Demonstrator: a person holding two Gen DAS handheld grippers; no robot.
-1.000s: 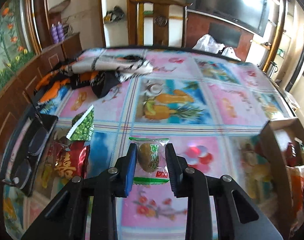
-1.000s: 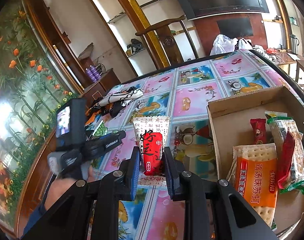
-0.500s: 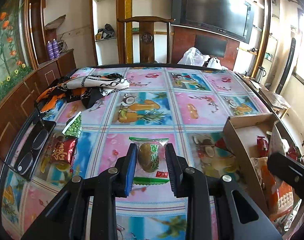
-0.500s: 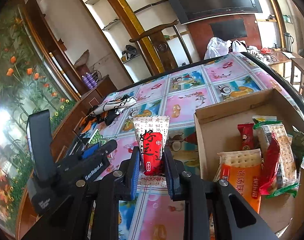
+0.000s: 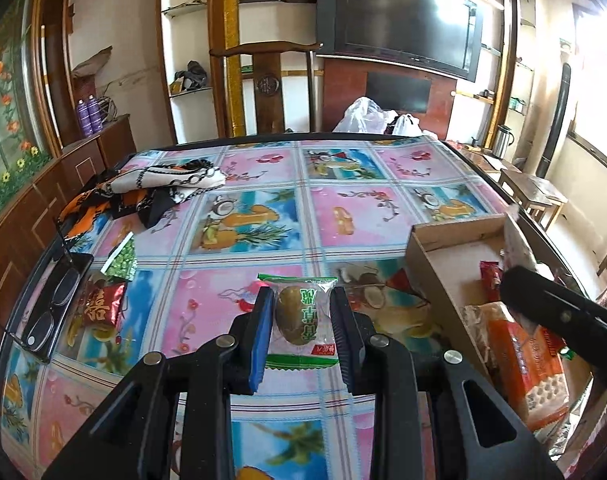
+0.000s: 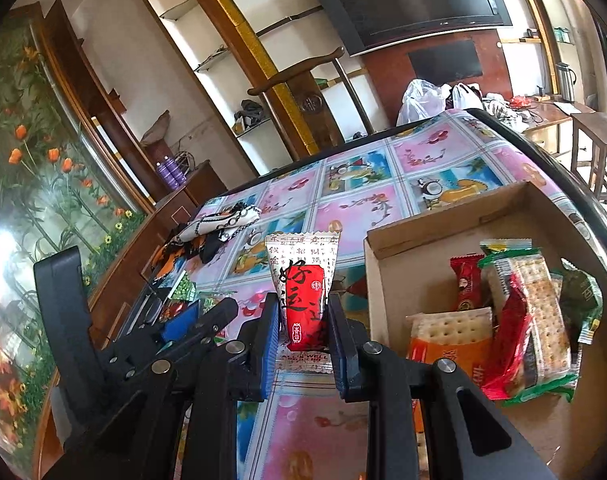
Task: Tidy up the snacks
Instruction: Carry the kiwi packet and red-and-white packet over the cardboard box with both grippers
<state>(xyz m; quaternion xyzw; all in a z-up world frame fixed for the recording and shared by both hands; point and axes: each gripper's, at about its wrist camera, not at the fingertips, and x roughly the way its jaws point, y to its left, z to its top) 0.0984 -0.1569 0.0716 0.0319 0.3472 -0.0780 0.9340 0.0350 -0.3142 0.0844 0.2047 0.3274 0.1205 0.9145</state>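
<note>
Cardboard box [image 5: 431,264] nearer now; right tongs [image 5: 559,316] hide its snacks.

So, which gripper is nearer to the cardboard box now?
Right. The right gripper hangs beside the cardboard box, near its wall; the left gripper is farther out over the table.

Clear kiwi packet [image 5: 301,314] and red-white sachet [image 6: 303,292] – both held aloft, cardboard box [image 6: 387,280] half-filled

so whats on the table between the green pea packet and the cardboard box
In the left wrist view, only bare tablecloth separates pea packet from box.
</note>
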